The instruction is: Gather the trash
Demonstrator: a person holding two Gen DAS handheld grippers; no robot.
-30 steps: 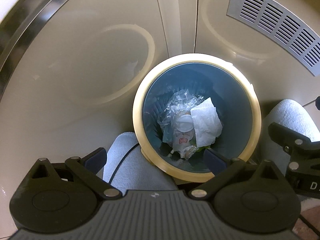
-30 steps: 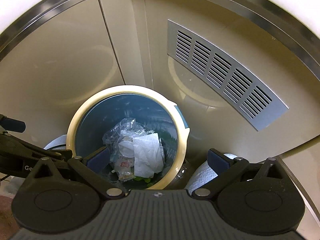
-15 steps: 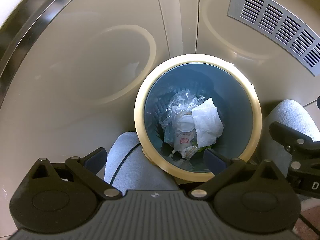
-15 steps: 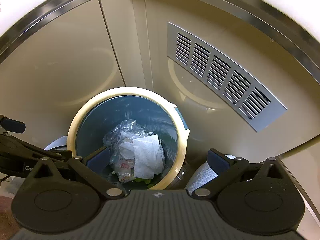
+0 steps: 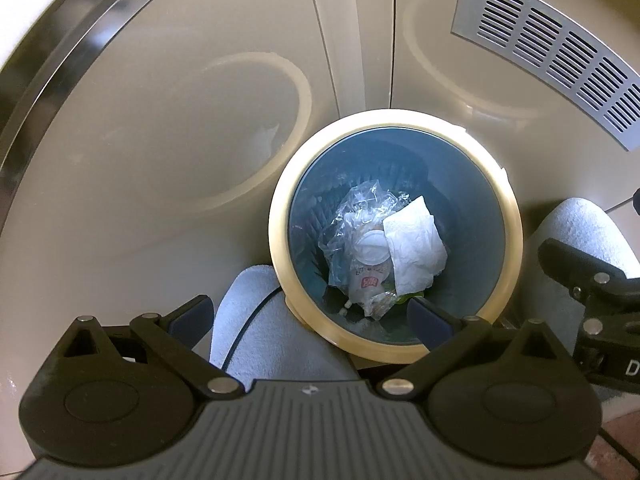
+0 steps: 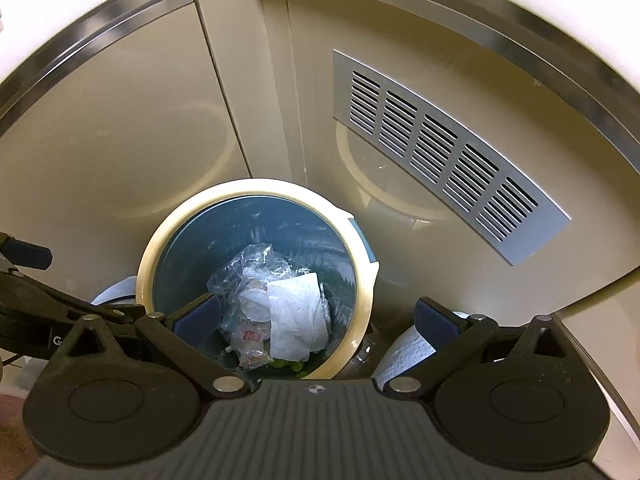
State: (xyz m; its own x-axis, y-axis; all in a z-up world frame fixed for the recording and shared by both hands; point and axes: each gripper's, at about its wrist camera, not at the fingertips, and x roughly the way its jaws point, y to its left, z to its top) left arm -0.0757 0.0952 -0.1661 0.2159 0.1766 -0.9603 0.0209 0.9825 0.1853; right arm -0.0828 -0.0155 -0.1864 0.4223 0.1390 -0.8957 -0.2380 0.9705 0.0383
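A round bin with a cream rim (image 5: 280, 200) and blue inside stands on the floor against beige cabinet doors; its rim also shows in the right wrist view (image 6: 360, 320). Inside lie a white paper napkin (image 5: 416, 244), crumpled clear plastic (image 5: 360, 208) and a small cup with a red label (image 5: 370, 276); the napkin (image 6: 296, 320) and plastic (image 6: 256, 264) show in the right wrist view too. My left gripper (image 5: 310, 318) is open and empty above the bin's near rim. My right gripper (image 6: 316, 314) is open and empty above the bin.
Beige cabinet doors (image 5: 160, 120) with a metal vent grille (image 5: 560, 52) stand right behind the bin. The person's knees in grey fabric (image 5: 264, 328) flank the bin. The right gripper's body (image 5: 592, 288) sits at the right edge of the left wrist view.
Both views have shifted only slightly; the bin sits a little lower right in the left view. Both grippers stay open and the trash has not moved.
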